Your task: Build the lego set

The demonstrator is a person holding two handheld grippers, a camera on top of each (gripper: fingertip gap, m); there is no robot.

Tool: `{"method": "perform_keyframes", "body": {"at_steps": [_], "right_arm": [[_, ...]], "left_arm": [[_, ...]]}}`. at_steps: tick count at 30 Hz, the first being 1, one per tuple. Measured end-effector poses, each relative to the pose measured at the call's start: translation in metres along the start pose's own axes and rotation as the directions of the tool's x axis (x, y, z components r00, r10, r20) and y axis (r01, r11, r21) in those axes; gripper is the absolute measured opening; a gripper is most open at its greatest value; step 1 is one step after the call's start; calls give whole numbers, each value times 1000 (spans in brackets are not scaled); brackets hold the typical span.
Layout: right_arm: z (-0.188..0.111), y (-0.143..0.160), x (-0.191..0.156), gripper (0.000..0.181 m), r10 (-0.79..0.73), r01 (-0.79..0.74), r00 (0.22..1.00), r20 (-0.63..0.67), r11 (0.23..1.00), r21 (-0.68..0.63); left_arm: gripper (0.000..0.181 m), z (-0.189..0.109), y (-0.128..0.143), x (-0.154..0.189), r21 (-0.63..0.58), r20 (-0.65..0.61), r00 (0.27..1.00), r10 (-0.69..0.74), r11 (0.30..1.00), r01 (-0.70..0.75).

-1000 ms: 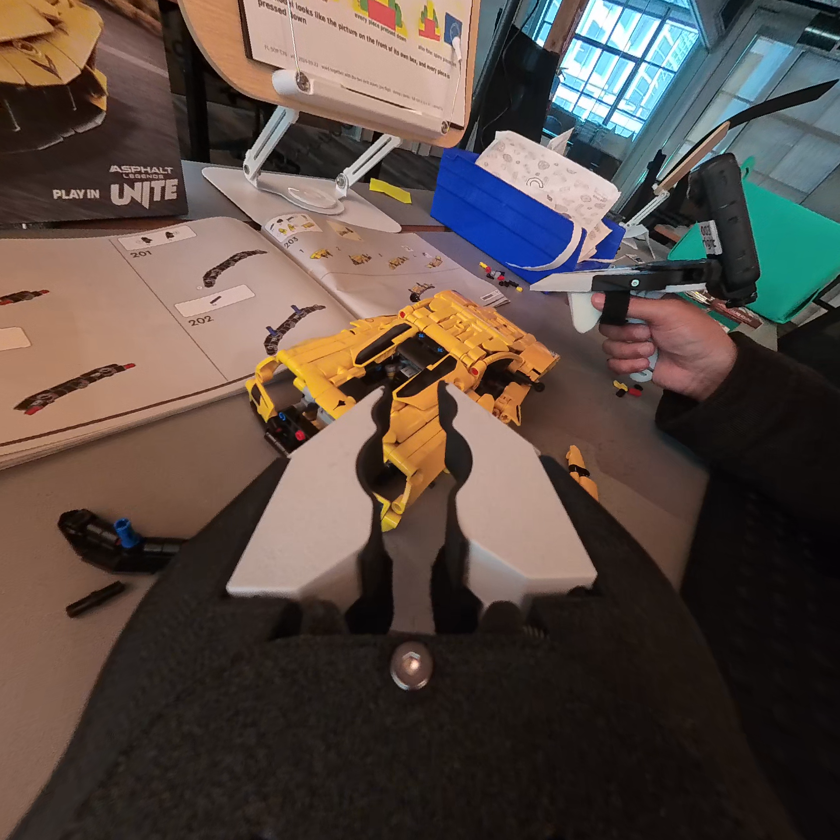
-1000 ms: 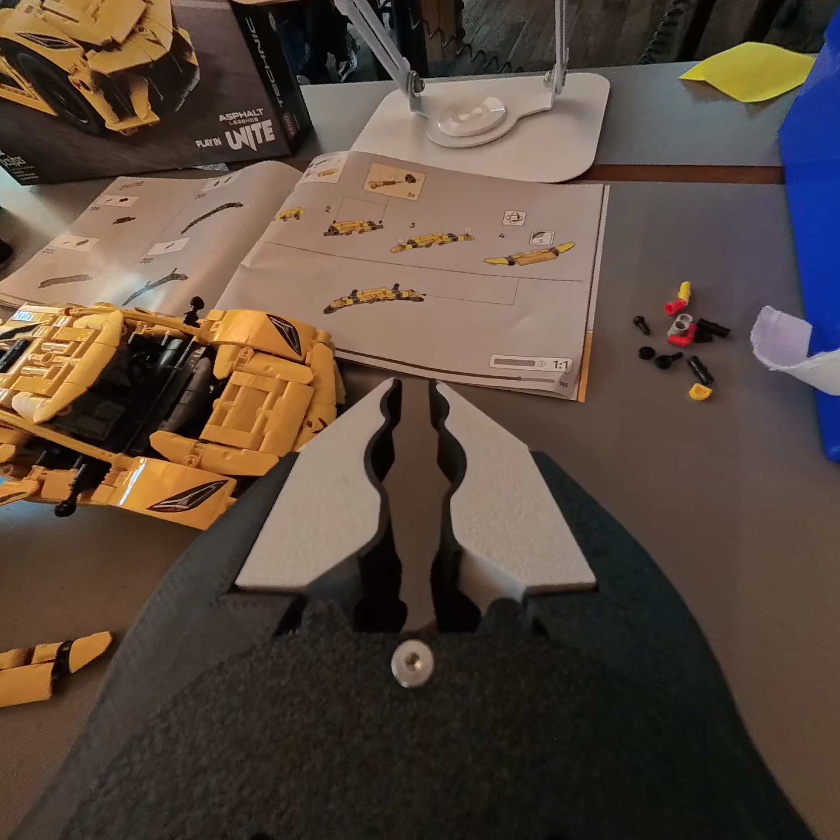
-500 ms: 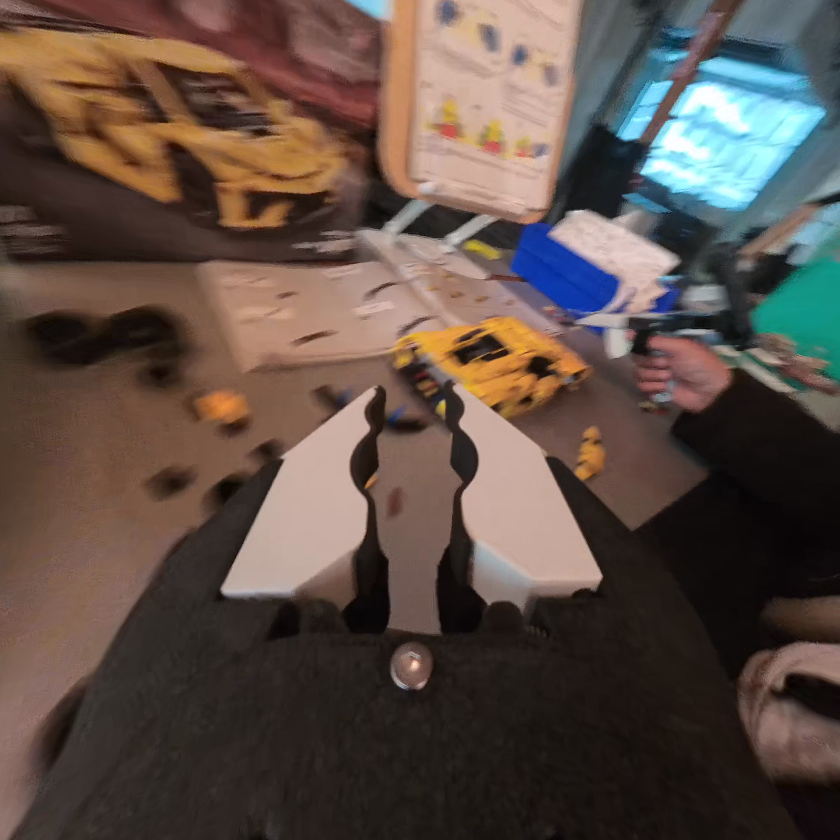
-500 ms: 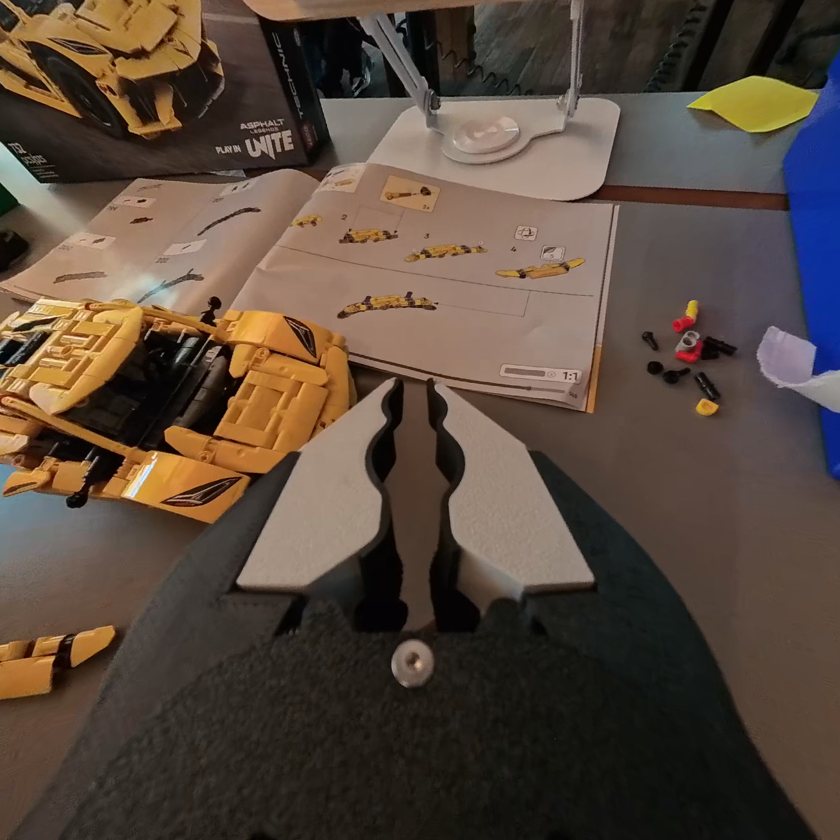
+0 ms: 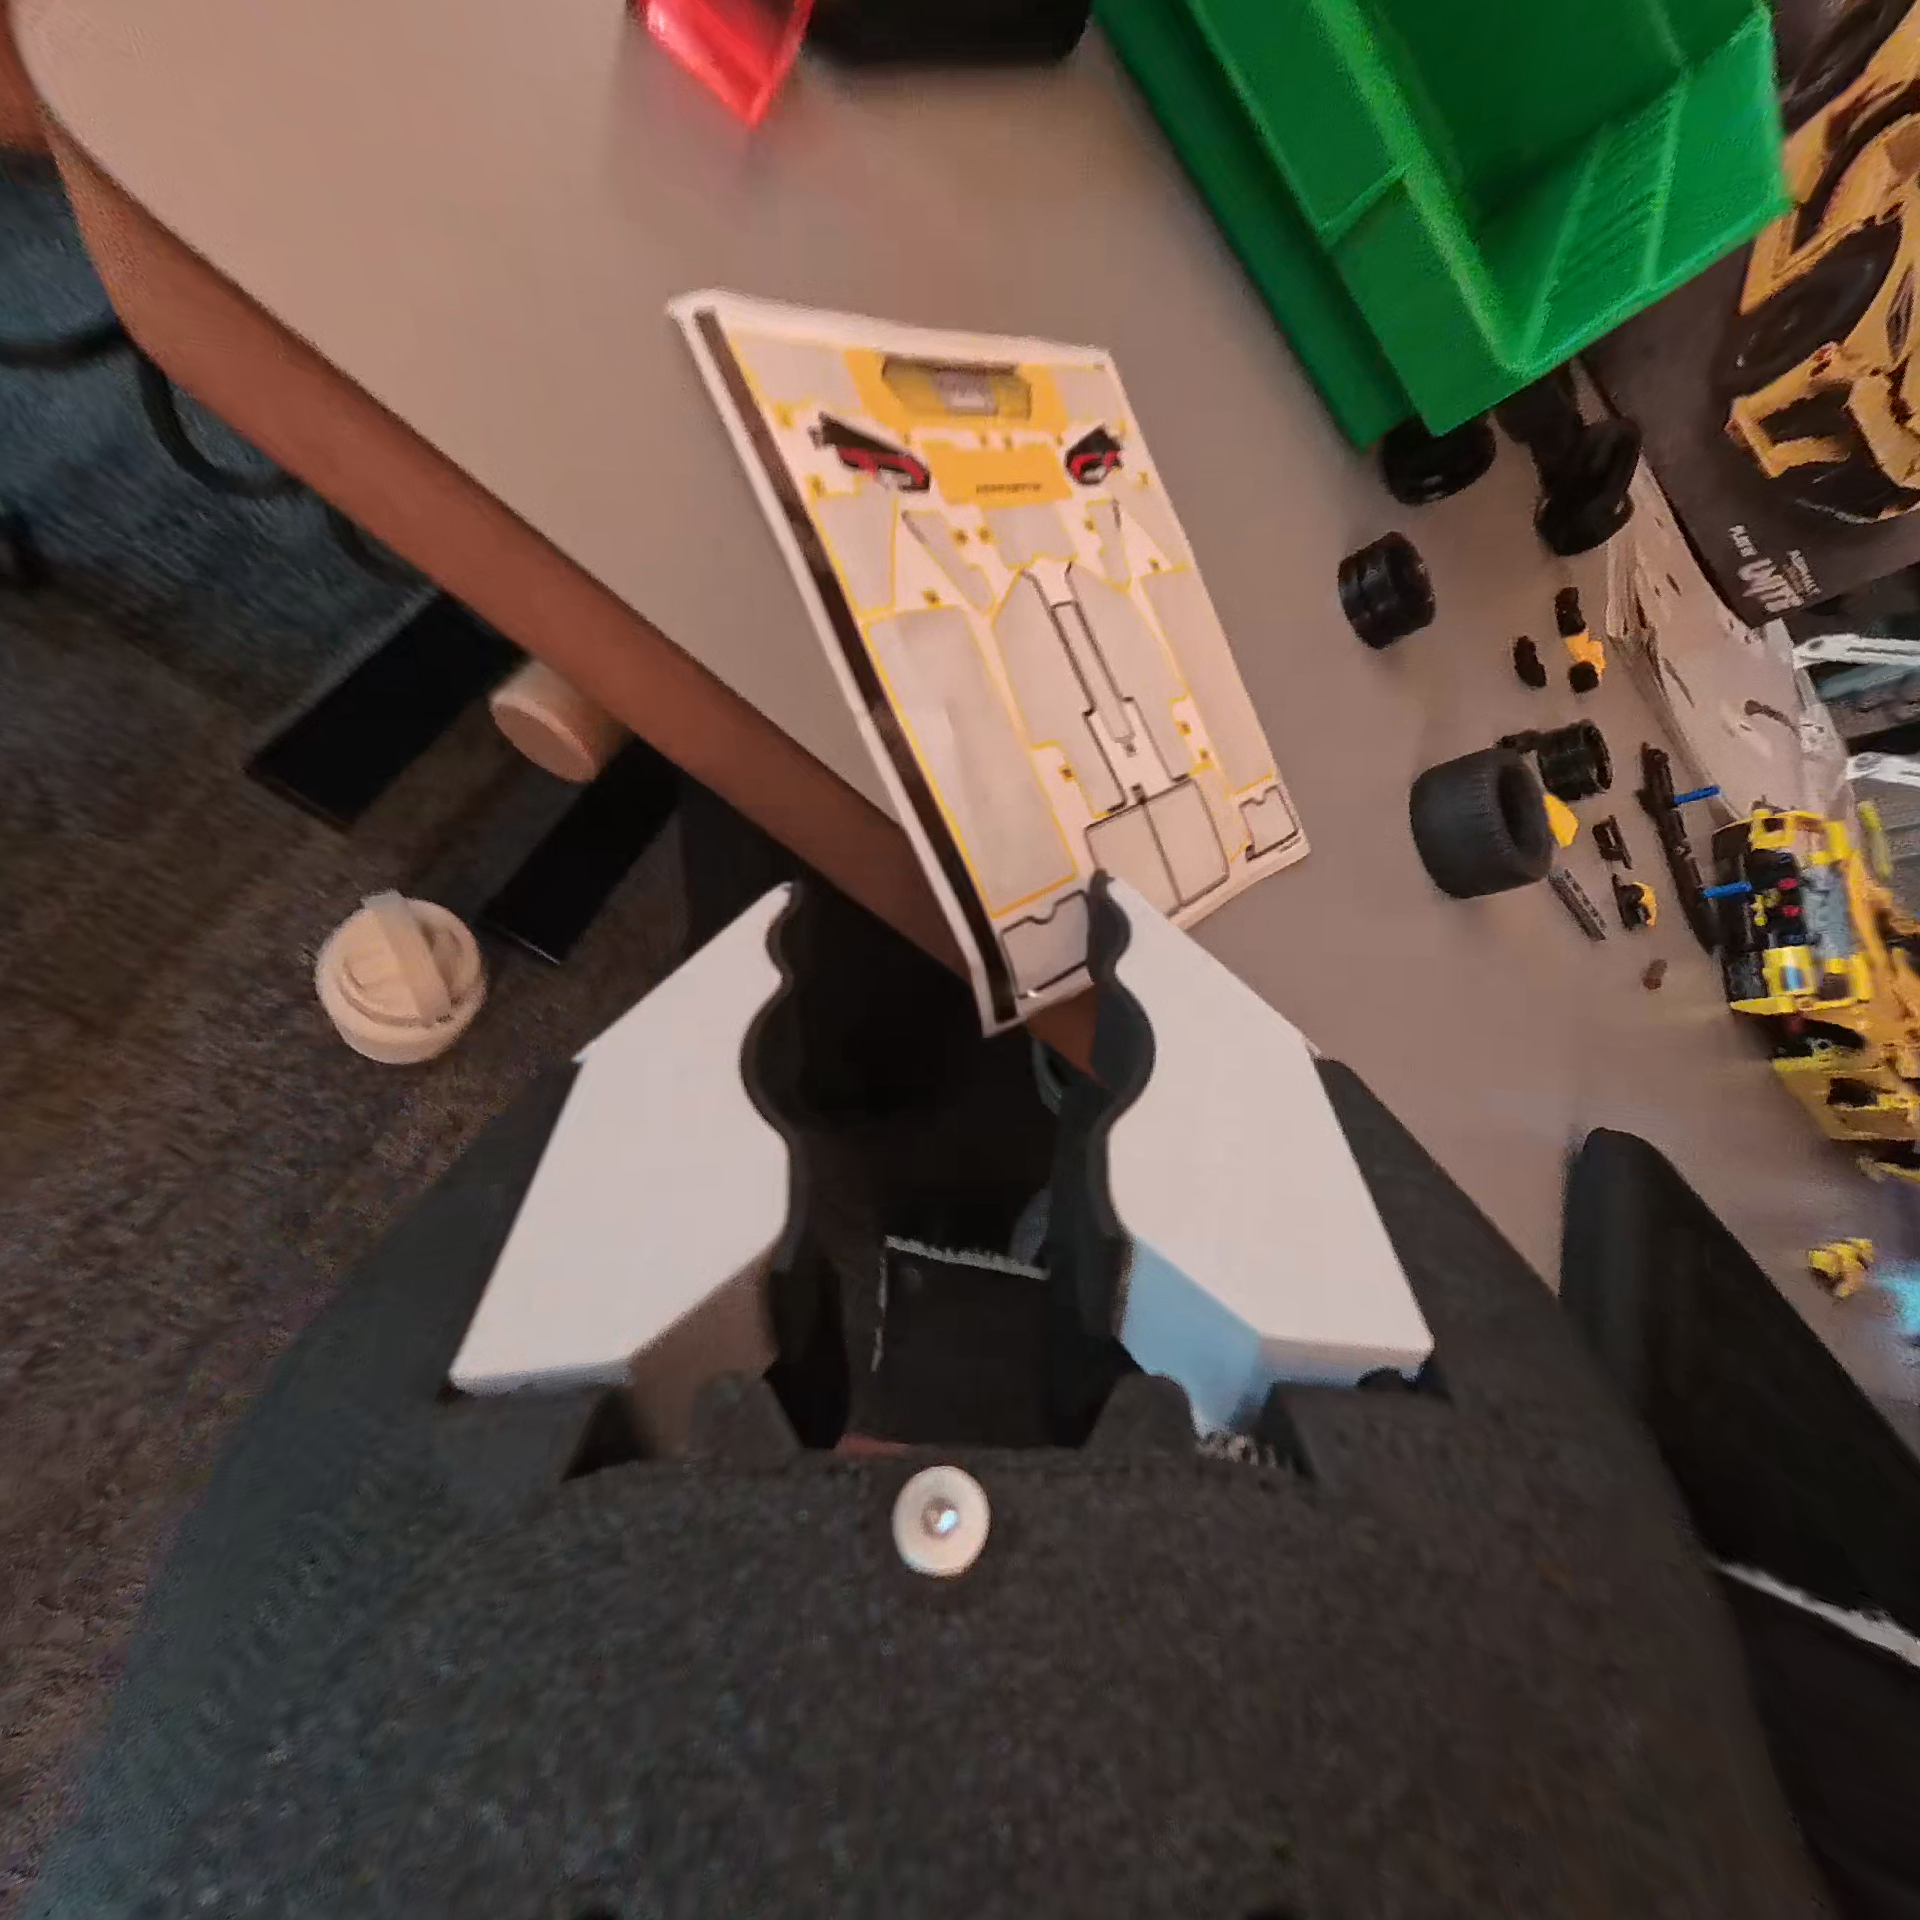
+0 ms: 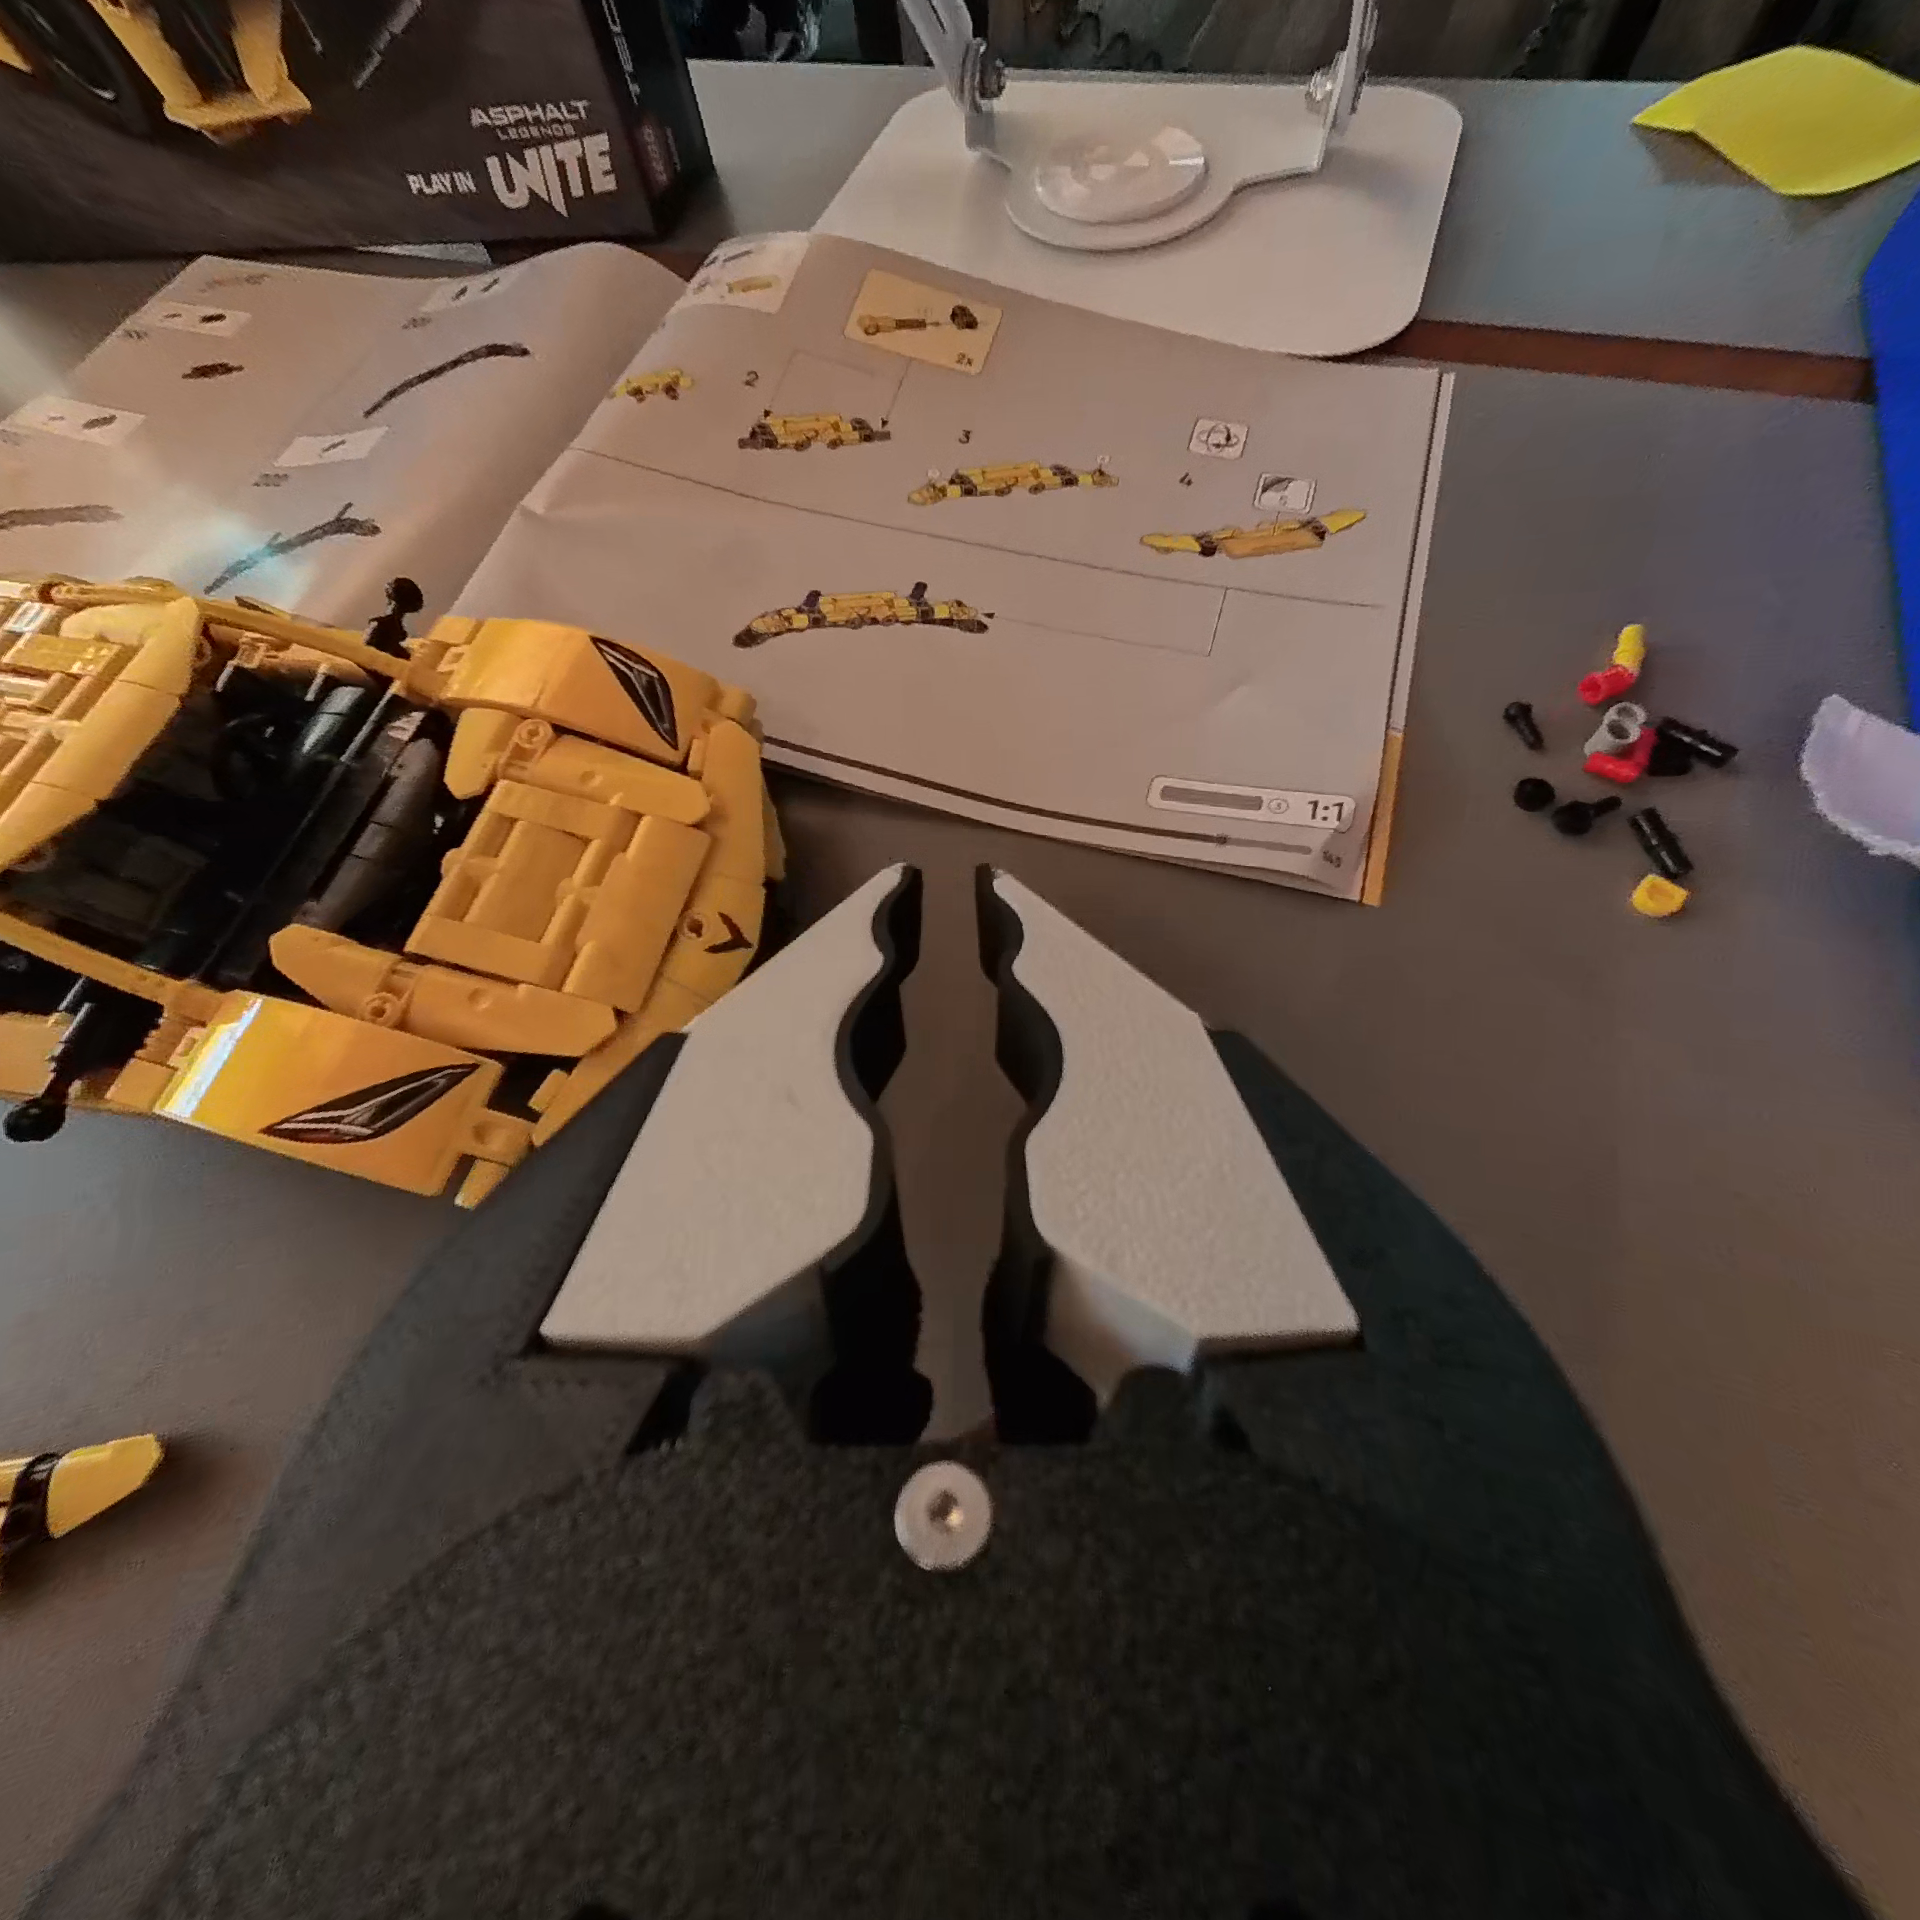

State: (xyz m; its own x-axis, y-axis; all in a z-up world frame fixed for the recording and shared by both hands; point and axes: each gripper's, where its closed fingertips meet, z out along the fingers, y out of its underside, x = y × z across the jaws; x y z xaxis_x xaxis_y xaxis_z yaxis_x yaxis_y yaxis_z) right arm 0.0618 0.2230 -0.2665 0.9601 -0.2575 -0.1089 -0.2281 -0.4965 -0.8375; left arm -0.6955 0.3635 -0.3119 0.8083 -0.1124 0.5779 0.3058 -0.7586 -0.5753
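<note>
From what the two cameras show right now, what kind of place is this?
Probably a hobby or work table in an indoor workroom, though the room itself hardly shows. The grey table holds a half-built yellow car model, an open instruction booklet and loose small parts; carpeted floor lies below.

Bare bench (image 6: 1558,1143) is lying open ahead of the right claw (image 6: 948,883); the yellow car (image 6: 395,883) is crowding its left, loose pins (image 6: 1621,769) sitting farther right.
</note>
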Motion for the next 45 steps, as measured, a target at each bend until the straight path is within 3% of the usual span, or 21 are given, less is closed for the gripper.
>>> {"method": "perform_keyframes", "body": {"at_steps": [2,5,9,11,14,17,20,22,23,26,28,30,31,33,35,37,41,45], "right_arm": [[-2,-2,1,10,-2,2,1000,-7,1000,10],[-5,-4,3,10,-13,13,1000,-21,1000,23],[-7,-10,-3,10,-27,27,1000,-4,999,41],[-16,-28,-31,11,-82,70,993,85,989,128],[-46,-65,-114,14,-236,158,932,277,948,276],[-80,-79,-227,29,-391,226,750,534,909,349],[-132,-62,-337,41,-286,138,363,887,958,252],[-144,-53,-373,50,-128,112,186,974,988,109],[-145,-50,-382,55,-30,94,117,993,995,19],[-143,-56,-385,61,244,-27,-82,966,969,-247],[-134,-57,-375,58,332,-65,-140,933,937,-343],[-135,-69,-357,17,312,-154,-203,928,926,-345],[-130,-72,-349,0,288,-189,-169,942,929,-318],[-124,-69,-342,0,234,-182,-79,969,952,-245],[-122,-69,-338,0,190,-177,-17,982,966,-190],[-121,-67,-338,0,181,-156,11,983,972,-177],[-119,-65,-335,0,213,-157,-3,977,965,-211],[-116,-60,-336,0,210,-140,21,978,969,-205]], "left_arm": [[45,2,-1,2,5,-71,995,-71,997,72],[0,-13,-6,8,33,-137,988,-65,997,70],[0,-36,-16,18,85,-128,988,85,994,-74],[0,-53,-32,47,189,-184,956,228,963,-194],[0,-72,-41,123,302,-355,835,421,897,-324],[0,-82,-29,224,393,-579,607,545,838,-379],[0,-95,6,323,487,-743,272,612,773,-407],[0,-103,39,372,519,-805,57,590,747,-415],[0,-100,54,388,519,-821,-8,571,740,-428],[0,-82,91,414,472,-869,-107,483,746,-469],[0,-66,107,419,426,-895,-102,434,766,-481],[0,-46,121,417,380,-908,-56,415,759,-528],[0,-36,124,416,359,-910,-22,413,762,-539],[0,-18,123,413,331,-902,56,428,768,-548],[26,-2,114,412,314,-881,141,451,783,-537],[37,7,101,415,342,-851,188,490,790,-509],[46,9,81,433,438,-807,191,558,785,-438],[46,15,77,449,418,-819,202,537,801,-429]]}}
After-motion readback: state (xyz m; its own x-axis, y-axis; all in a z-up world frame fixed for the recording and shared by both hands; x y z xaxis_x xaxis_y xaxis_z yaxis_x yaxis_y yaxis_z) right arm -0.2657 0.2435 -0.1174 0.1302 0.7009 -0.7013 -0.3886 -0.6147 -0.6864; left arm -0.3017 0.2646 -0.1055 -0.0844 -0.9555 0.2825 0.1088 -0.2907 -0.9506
